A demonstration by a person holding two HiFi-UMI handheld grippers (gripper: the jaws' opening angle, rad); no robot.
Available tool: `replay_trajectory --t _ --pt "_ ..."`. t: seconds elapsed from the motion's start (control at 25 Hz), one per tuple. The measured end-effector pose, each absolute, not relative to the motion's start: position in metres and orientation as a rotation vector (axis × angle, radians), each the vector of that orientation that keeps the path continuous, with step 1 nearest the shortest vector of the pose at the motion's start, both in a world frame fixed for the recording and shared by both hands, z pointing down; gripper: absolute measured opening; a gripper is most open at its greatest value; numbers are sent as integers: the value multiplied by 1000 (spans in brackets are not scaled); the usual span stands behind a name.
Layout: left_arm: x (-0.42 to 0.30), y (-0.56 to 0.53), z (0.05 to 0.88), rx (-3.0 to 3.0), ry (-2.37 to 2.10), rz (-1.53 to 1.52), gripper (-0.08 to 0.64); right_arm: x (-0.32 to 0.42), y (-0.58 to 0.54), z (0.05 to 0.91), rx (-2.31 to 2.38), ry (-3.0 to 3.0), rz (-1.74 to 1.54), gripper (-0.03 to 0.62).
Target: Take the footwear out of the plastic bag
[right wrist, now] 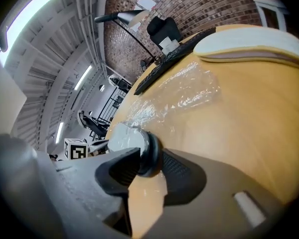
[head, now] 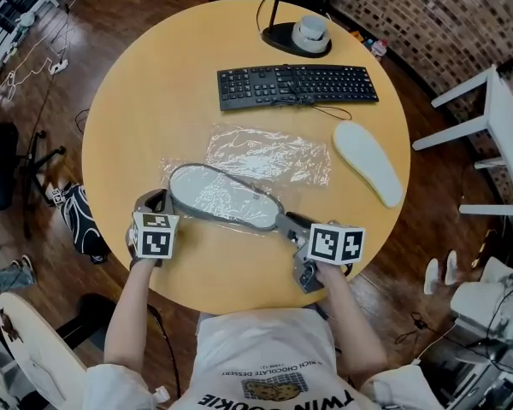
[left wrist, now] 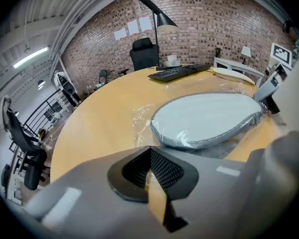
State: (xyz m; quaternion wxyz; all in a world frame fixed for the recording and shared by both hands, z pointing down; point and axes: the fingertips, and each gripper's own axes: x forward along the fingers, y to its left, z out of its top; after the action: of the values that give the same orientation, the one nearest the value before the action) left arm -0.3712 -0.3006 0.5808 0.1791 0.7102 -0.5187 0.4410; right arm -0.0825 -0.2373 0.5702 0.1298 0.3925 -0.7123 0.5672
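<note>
A grey shoe insole (head: 224,196) lies wrapped in a clear plastic bag (head: 169,167) on the round wooden table (head: 154,101), near its front edge. My left gripper (head: 158,200) is at the insole's left end, and in the left gripper view (left wrist: 149,151) its jaws are shut on the bag's film. The insole (left wrist: 209,118) stretches away beyond them. My right gripper (head: 287,224) is at the insole's right end. In the right gripper view (right wrist: 147,166) the wrapped end of the insole (right wrist: 127,136) sits between the parted fingers.
A flat, empty clear bag (head: 269,154) lies just behind the insole. A white insole (head: 369,162) rests at the right, and a black keyboard (head: 295,84) and a lamp base (head: 295,37) sit at the far side. A white stand (head: 496,135) stands beyond the table's right edge.
</note>
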Motion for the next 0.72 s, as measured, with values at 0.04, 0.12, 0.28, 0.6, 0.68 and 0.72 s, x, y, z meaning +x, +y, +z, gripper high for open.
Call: replay_trajectory --t 0.04,0.12,0.28,0.6,0.68,0.72 --pt "-371 -301 581 2009 -1467 1245 5 -83 -237 573 1131 -2048 1660 131" --pt "-371 -301 581 2011 -1469 1244 6 -84 -237 576 1115 -2016 1688 137" --pt "-371 -301 582 2017 -1472 1237 5 -90 -237 577 1025 -2004 1785 137" --pt "-371 -302 578 2008 -1493 1179 5 -96 -241 572 942 -2114 1801 121" --pt "-372 -303 578 2000 -1508 1155 5 -95 -243 567 954 -2153 1787 106" --pt "-372 -302 578 1995 -1511 1152 5 -95 -244 565 960 -2170 1798 98"
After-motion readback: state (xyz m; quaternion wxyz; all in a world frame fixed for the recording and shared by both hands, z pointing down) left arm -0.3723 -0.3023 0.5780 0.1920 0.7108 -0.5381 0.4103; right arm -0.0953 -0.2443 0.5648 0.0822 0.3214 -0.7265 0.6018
